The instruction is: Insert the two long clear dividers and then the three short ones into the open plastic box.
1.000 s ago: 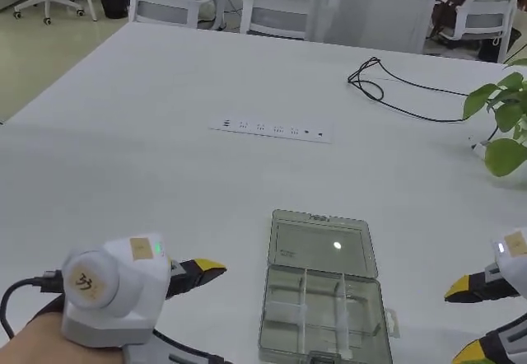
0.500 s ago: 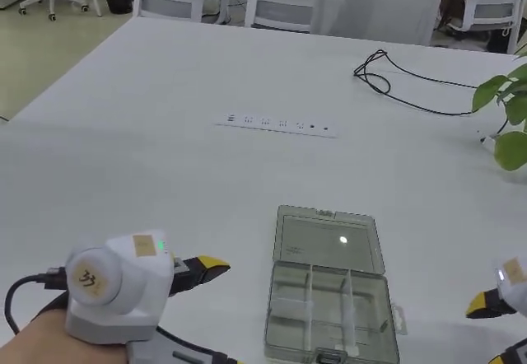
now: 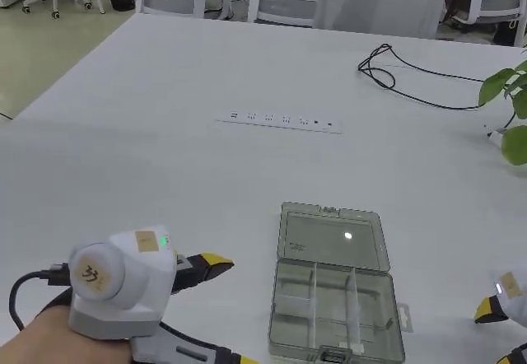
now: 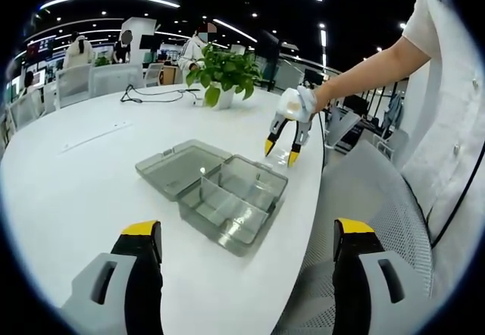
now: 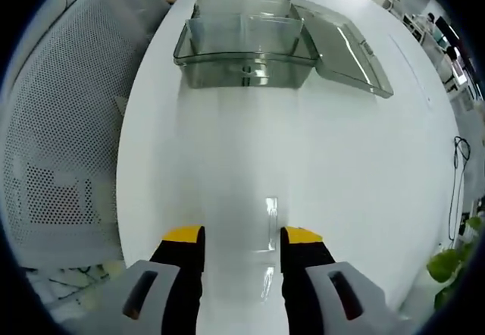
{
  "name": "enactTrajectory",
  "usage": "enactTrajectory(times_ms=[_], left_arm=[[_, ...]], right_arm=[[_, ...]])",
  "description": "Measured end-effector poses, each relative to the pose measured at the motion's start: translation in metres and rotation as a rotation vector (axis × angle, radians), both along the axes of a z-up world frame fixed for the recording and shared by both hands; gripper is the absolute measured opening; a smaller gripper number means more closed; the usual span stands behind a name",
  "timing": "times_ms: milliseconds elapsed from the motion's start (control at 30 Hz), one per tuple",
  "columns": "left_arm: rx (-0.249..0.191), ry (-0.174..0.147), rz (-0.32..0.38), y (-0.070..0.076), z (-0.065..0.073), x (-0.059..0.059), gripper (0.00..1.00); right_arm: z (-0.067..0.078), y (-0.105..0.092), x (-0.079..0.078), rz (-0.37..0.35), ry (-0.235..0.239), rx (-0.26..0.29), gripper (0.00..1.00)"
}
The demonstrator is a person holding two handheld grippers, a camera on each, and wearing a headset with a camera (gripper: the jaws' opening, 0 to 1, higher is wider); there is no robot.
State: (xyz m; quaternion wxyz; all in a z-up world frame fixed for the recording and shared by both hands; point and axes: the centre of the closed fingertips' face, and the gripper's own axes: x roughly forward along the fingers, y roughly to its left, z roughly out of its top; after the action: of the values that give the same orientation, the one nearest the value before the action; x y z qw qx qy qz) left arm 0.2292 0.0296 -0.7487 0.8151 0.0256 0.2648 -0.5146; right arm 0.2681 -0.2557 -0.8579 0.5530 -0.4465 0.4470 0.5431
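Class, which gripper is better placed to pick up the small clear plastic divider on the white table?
Right. The small clear plastic divider lies between the yellow tips of the open right gripper; the left gripper hangs open beyond the smoky plastic box.

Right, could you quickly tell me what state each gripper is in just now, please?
Left gripper: open, holding nothing.
Right gripper: open, straddling a clear divider that lies on the table, not gripped.

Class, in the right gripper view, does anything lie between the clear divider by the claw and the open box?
Nothing visible does. The clear divider lies on the white table at the tips of the right claw, and only bare tabletop stretches from it to the open plastic box.
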Motion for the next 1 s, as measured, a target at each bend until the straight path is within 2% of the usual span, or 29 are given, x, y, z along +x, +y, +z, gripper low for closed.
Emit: enactTrajectory(times_ms=[67, 167, 633, 800, 1000], left_arm=[[-0.001, 0.002, 0.0, 0.0, 0.0, 0.0, 0.96], [-0.001, 0.001, -0.002, 0.0, 0.0, 0.001, 0.96], [-0.002, -0.001, -0.003, -0.001, 0.003, 0.0, 0.95], [-0.011, -0.003, -0.002, -0.002, 0.007, 0.0, 0.95], [-0.038, -0.001, 0.006, -0.005, 0.014, 0.002, 0.94]], right_arm=[[0.0, 0.0, 0.0, 0.007, -0.002, -0.001, 0.4], [0.0, 0.0, 0.0, 0.014, -0.005, -0.002, 0.33], [0.003, 0.001, -0.002, -0.006, -0.018, 0.008, 0.33], [0.014, 0.004, -0.001, -0.022, -0.042, 0.03, 0.33], [0.033, 0.018, 0.0, -0.034, -0.085, 0.073, 0.33]])
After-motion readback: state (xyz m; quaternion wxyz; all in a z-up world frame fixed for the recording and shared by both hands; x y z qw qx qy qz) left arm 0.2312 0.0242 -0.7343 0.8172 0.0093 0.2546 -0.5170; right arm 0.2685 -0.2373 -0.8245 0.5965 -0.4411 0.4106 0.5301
